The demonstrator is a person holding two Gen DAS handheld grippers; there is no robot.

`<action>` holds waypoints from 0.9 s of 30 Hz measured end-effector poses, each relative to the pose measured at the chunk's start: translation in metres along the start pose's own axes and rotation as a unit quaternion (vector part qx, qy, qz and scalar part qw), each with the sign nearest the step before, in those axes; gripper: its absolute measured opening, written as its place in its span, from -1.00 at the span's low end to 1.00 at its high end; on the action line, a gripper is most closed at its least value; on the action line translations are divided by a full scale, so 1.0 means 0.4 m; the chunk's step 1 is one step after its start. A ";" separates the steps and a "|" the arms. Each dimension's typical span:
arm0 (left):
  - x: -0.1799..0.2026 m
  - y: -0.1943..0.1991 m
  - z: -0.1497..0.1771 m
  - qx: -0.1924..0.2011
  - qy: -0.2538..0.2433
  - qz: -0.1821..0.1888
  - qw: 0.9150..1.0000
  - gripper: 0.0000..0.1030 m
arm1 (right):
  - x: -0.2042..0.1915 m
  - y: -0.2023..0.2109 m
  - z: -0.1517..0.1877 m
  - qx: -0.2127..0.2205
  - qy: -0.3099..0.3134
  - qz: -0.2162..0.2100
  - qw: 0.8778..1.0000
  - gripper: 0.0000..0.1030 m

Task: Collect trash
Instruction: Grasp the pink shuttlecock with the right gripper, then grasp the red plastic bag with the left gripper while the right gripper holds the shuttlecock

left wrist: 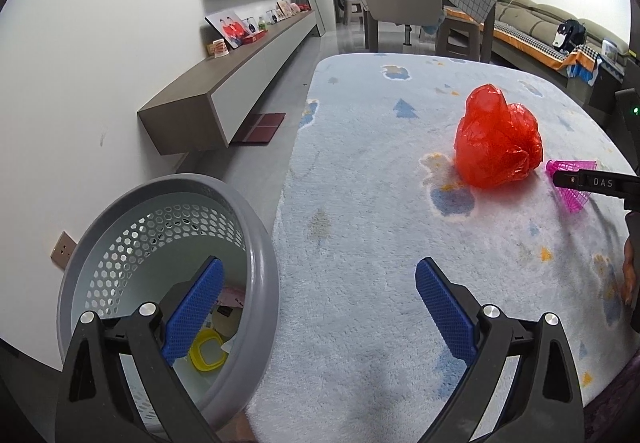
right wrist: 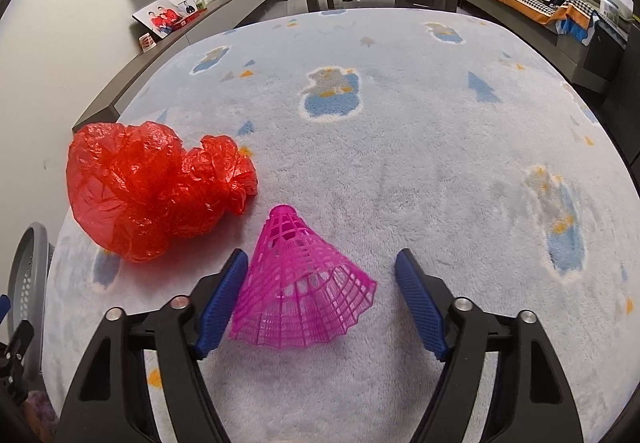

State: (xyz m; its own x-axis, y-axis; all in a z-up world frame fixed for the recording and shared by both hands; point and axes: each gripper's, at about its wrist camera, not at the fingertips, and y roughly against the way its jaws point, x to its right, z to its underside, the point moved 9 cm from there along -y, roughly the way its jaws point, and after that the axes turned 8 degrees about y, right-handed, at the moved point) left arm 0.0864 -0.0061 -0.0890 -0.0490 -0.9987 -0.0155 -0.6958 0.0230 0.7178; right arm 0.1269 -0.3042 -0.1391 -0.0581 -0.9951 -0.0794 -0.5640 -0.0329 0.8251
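Shuttlecock: pink plastic lattice cone | right hand-held gripper spread around it | left hand-held gripper spread

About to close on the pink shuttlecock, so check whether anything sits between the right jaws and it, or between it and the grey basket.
Nothing blocks the right gripper: the pink shuttlecock already lies between its open jaws. Toward the grey basket, the crumpled red plastic bag lies on the rug on that side, so lift over it.

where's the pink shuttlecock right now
In the right wrist view the pink shuttlecock lies on the rug between the open right tool's fingers, just right of the red plastic bag.
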 end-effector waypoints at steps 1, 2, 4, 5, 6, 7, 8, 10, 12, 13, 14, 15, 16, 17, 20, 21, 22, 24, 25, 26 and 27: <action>0.004 -0.003 0.001 0.000 -0.002 -0.001 1.000 0.84 | -0.003 0.005 0.000 0.000 -0.001 -0.008 1.000 0.14; 0.008 -0.004 0.002 -0.001 -0.003 -0.002 1.000 0.84 | -0.005 0.010 -0.001 0.000 -0.004 -0.018 1.000 -0.03; 0.016 -0.006 0.005 -0.001 -0.005 -0.002 1.000 0.84 | 0.000 0.017 -0.002 -0.001 -0.012 -0.024 1.000 -0.11; 0.019 -0.006 0.006 0.000 -0.006 -0.002 1.000 0.84 | 0.005 0.020 -0.001 -0.002 -0.018 -0.024 1.000 -0.13; 0.025 -0.006 0.007 0.000 -0.008 -0.001 1.000 0.84 | 0.008 0.022 0.000 -0.003 -0.022 -0.025 0.999 -0.15; 0.029 -0.006 0.007 0.000 -0.010 0.000 1.000 0.84 | 0.012 0.025 0.000 -0.004 -0.027 -0.026 0.999 -0.15; 0.036 -0.006 0.007 0.001 -0.011 0.001 1.000 0.84 | 0.016 0.030 0.000 -0.004 -0.032 -0.028 0.999 -0.15; 0.048 -0.002 0.009 0.000 -0.014 0.005 1.000 0.84 | 0.022 0.038 -0.001 -0.004 -0.038 -0.033 0.999 -0.15; 0.064 0.001 0.009 0.000 -0.023 0.005 1.000 0.84 | 0.027 0.041 0.001 -0.010 -0.045 -0.040 0.998 -0.15; 0.071 0.000 0.007 0.002 -0.027 0.003 1.000 0.84 | 0.031 0.043 0.002 -0.012 -0.051 -0.043 0.998 -0.15; 0.082 0.000 0.005 0.004 -0.032 0.003 0.999 0.84 | 0.034 0.045 0.001 -0.013 -0.053 -0.046 0.997 -0.15; 0.093 0.002 0.004 0.005 -0.037 0.004 0.999 0.84 | 0.039 0.048 0.000 -0.013 -0.055 -0.046 0.997 -0.15; 0.109 0.003 0.002 0.005 -0.042 0.008 0.999 0.84 | 0.043 0.052 -0.003 -0.010 -0.057 -0.046 0.997 -0.15; 0.126 0.003 -0.001 0.005 -0.045 0.012 0.999 0.84 | 0.048 0.057 -0.006 -0.007 -0.058 -0.046 0.997 -0.15; 0.183 0.001 -0.019 0.006 -0.054 0.029 0.998 0.84 | 0.066 0.075 -0.015 0.003 -0.063 -0.047 0.997 -0.15; 0.209 -0.002 -0.030 0.007 -0.056 0.037 0.998 0.84 | 0.073 0.080 -0.017 0.006 -0.065 -0.047 0.997 -0.15; 0.227 -0.005 -0.037 0.007 -0.057 0.043 0.997 0.85 | 0.080 0.084 -0.019 0.008 -0.068 -0.046 0.997 -0.15; 0.279 -0.013 -0.058 0.011 -0.063 0.061 0.996 0.87 | 0.099 0.093 -0.024 0.010 -0.080 -0.049 0.996 -0.15; 0.301 -0.018 -0.068 0.015 -0.067 0.066 0.995 0.87 | 0.109 0.098 -0.026 0.011 -0.089 -0.053 0.995 -0.15; 0.321 -0.022 -0.075 0.016 -0.069 0.070 0.995 0.87 | 0.121 0.105 -0.029 0.013 -0.100 -0.059 0.993 -0.15; 0.340 -0.030 -0.083 0.014 -0.070 0.074 0.995 0.87 | 0.131 0.110 -0.033 0.015 -0.108 -0.062 0.992 -0.15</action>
State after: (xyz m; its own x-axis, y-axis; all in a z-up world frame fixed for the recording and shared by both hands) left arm 0.1120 -0.1437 -0.0766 -0.2509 -0.9680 -0.0087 -0.6936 0.1736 0.6991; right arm 0.1098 -0.3590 -0.0996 -0.1601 -0.9406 -0.2993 -0.6020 -0.1473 0.7848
